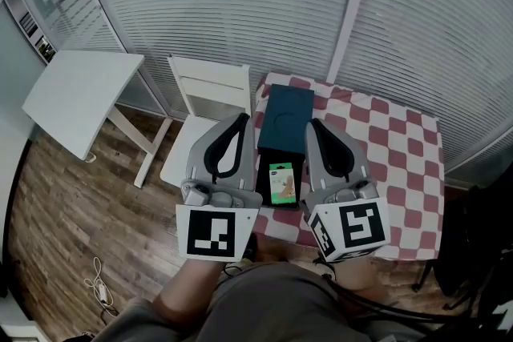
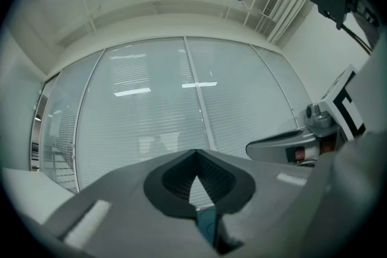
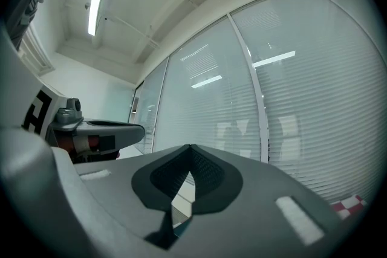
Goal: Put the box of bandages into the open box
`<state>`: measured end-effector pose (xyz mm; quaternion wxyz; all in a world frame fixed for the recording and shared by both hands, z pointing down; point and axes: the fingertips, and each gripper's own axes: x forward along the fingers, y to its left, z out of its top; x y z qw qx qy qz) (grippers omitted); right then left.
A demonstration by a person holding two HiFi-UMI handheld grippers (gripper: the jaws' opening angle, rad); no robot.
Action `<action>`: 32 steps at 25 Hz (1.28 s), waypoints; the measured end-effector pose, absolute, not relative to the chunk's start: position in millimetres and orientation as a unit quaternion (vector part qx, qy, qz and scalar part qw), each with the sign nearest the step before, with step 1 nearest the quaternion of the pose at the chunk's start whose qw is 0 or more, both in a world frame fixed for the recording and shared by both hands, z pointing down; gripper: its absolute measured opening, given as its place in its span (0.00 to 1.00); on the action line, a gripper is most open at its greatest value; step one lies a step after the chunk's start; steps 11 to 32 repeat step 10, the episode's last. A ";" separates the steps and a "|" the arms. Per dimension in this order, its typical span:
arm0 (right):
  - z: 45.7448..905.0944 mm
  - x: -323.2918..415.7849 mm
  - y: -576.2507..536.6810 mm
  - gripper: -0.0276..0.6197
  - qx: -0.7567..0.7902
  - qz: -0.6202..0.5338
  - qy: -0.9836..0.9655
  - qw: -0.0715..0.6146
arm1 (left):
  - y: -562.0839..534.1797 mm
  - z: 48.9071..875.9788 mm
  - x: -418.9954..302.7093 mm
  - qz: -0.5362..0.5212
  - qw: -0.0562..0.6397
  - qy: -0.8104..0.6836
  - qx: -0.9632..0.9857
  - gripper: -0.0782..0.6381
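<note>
The box of bandages lies flat at 6 o'clock of the dark teal open box, seemingly on its black tray. It is probably light, thin card that dents easily, so it is best pinched across its long edges. The left gripper and right gripper hover on either side, fingers closed and empty.

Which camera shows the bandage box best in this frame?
The head view: the bandage box lies face up in plain sight, on the person's side of the dark teal box. The left and right gripper views look out level at the window blinds and show nothing of the bandage box.
</note>
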<state>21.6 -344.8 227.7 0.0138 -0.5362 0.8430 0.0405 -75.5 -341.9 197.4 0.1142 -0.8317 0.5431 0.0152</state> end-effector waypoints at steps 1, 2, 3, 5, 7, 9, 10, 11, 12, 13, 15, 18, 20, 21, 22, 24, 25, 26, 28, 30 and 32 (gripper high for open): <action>228.0 21.9 -345.3 0.08 -0.536 0.040 0.843 0.014 | -342.5 197.6 -75.0 0.015 0.115 0.543 -0.832 0.11; 228.4 22.2 -345.8 0.08 -0.536 0.040 0.843 0.013 | -343.1 197.9 -74.5 0.015 0.114 0.543 -0.832 0.11; 228.9 22.5 -346.4 0.08 -0.536 0.040 0.843 0.013 | -343.9 198.2 -74.1 0.015 0.114 0.542 -0.832 0.11; 230.0 23.1 -347.5 0.08 -0.537 0.039 0.843 0.012 | -345.3 199.2 -73.4 0.014 0.114 0.542 -0.833 0.11; 230.9 23.6 -348.3 0.08 -0.538 0.039 0.842 0.012 | -346.3 200.0 -73.4 0.014 0.113 0.541 -0.833 0.11; 231.4 23.4 -349.1 0.08 -0.539 0.038 0.842 0.012 | -347.4 200.5 -73.9 0.015 0.112 0.541 -0.833 0.11; 231.6 23.3 -349.6 0.08 -0.539 0.038 0.841 0.012 | -348.0 200.7 -74.2 0.015 0.112 0.541 -0.833 0.11; 231.6 23.3 -349.6 0.08 -0.539 0.038 0.841 0.012 | -348.0 200.7 -74.2 0.015 0.112 0.541 -0.833 0.11; 231.6 23.3 -349.6 0.08 -0.539 0.038 0.841 0.012 | -348.0 200.7 -74.2 0.015 0.112 0.541 -0.833 0.11; 231.6 23.3 -349.6 0.08 -0.539 0.038 0.841 0.012 | -348.0 200.7 -74.2 0.015 0.112 0.541 -0.833 0.11; 231.6 23.3 -349.6 0.08 -0.539 0.038 0.841 0.012 | -348.0 200.7 -74.2 0.015 0.112 0.541 -0.833 0.11; 231.6 23.3 -349.6 0.08 -0.539 0.038 0.841 0.012 | -348.0 200.7 -74.2 0.015 0.112 0.541 -0.833 0.11; 231.6 23.3 -349.6 0.08 -0.539 0.038 0.841 0.012 | -348.0 200.7 -74.2 0.015 0.112 0.541 -0.833 0.11; 231.6 23.3 -349.6 0.08 -0.539 0.038 0.841 0.012 | -348.0 200.7 -74.2 0.015 0.112 0.541 -0.833 0.11; 231.6 23.3 -349.6 0.08 -0.539 0.038 0.841 0.012 | -348.0 200.7 -74.2 0.015 0.112 0.541 -0.833 0.11; 231.6 23.3 -349.6 0.08 -0.539 0.038 0.841 0.012 | -348.0 200.7 -74.2 0.015 0.112 0.541 -0.833 0.11; 231.6 23.3 -349.6 0.08 -0.539 0.038 0.841 0.012 | -348.0 200.7 -74.2 0.015 0.112 0.541 -0.833 0.11; 231.6 23.3 -349.6 0.08 -0.539 0.038 0.841 0.012 | -348.0 200.7 -74.2 0.015 0.112 0.541 -0.833 0.11; 231.6 23.3 -349.6 0.08 -0.539 0.038 0.841 0.012 | -348.0 200.7 -74.2 0.015 0.112 0.541 -0.833 0.11; 231.6 23.3 -349.6 0.08 -0.539 0.038 0.841 0.012 | -348.0 200.7 -74.2 0.015 0.112 0.541 -0.833 0.11; 231.6 23.3 -349.6 0.08 -0.539 0.038 0.841 0.012 | -348.0 200.7 -74.2 0.015 0.112 0.541 -0.833 0.11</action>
